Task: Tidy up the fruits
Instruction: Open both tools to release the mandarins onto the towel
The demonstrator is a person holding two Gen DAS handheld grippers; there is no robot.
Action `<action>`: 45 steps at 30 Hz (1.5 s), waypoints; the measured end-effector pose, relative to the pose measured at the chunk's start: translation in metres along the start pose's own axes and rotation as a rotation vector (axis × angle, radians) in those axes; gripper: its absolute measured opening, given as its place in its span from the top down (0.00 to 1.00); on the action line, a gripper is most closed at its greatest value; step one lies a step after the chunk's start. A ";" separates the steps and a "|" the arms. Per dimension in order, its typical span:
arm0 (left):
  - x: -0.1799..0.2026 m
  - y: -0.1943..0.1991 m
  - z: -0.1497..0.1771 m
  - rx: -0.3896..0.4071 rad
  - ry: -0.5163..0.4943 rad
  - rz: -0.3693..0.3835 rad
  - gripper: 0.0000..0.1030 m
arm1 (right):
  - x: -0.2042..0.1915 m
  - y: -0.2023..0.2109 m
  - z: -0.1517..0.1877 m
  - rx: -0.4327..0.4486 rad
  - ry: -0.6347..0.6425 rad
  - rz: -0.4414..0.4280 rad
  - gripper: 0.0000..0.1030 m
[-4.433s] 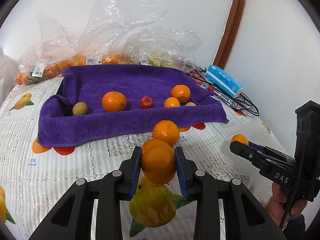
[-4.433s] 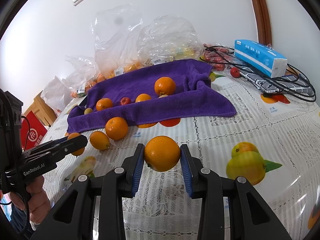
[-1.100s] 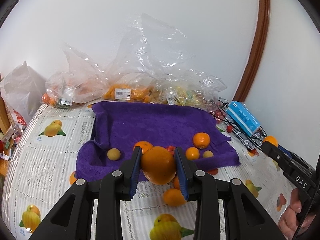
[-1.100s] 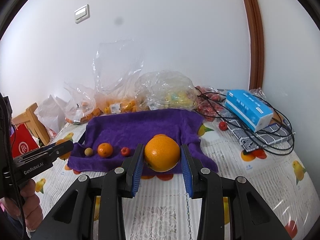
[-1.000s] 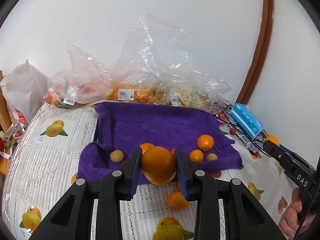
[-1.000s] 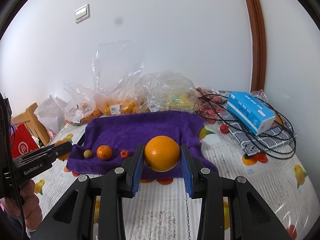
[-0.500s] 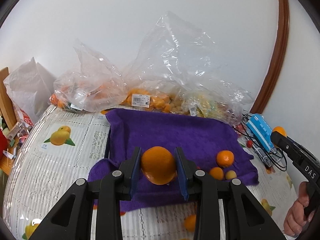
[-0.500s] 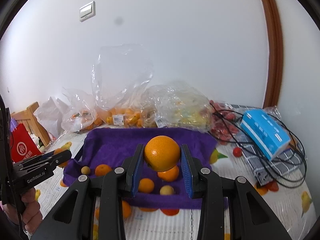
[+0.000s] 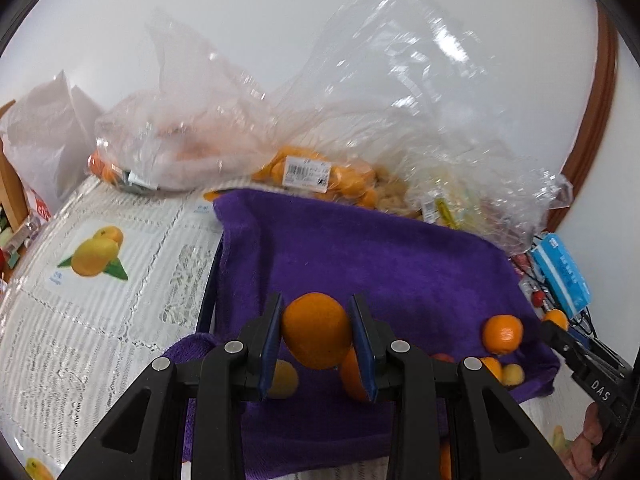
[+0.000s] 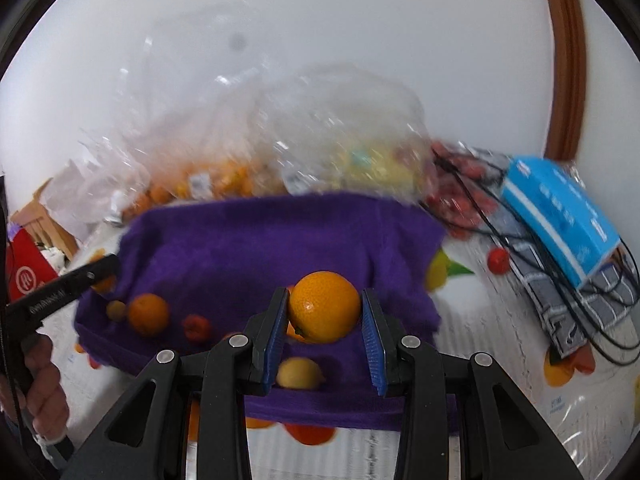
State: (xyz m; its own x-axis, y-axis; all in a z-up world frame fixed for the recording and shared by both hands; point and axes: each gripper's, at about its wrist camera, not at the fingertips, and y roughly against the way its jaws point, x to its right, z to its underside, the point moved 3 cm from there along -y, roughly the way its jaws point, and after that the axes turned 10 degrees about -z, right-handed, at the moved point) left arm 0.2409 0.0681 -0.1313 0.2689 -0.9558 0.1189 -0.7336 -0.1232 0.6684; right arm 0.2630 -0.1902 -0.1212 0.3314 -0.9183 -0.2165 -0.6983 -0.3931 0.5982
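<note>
White lace tablecloth (image 9: 100, 320) with printed fruit motifs covers the table. Blue tissue box (image 10: 560, 220) lies at right on a grey checked cloth (image 10: 576, 316), black cables (image 10: 520, 240) looped around it. Red bag (image 10: 24, 276) at far left. Brown door frame (image 10: 566, 60) against white wall (image 9: 240, 20).

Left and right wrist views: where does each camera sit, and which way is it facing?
Left wrist: behind the left gripper, which grips an orange; faces the purple towel; right gripper at its right edge.
Right wrist: behind the right gripper, gripping another orange, facing the towel; left gripper at its left edge.
Shared: towel, blue box.
</note>
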 end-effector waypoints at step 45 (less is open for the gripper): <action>0.012 -0.005 0.005 0.055 -0.072 -0.061 0.53 | -0.014 -0.008 0.015 -0.014 0.084 0.013 0.42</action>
State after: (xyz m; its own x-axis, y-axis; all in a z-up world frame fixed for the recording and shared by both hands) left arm 0.2446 0.0558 -0.1366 0.2699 -0.9626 0.0247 -0.7507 -0.1943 0.6314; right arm 0.2544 -0.1745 -0.1341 0.3743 -0.9161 -0.1436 -0.6945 -0.3796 0.6112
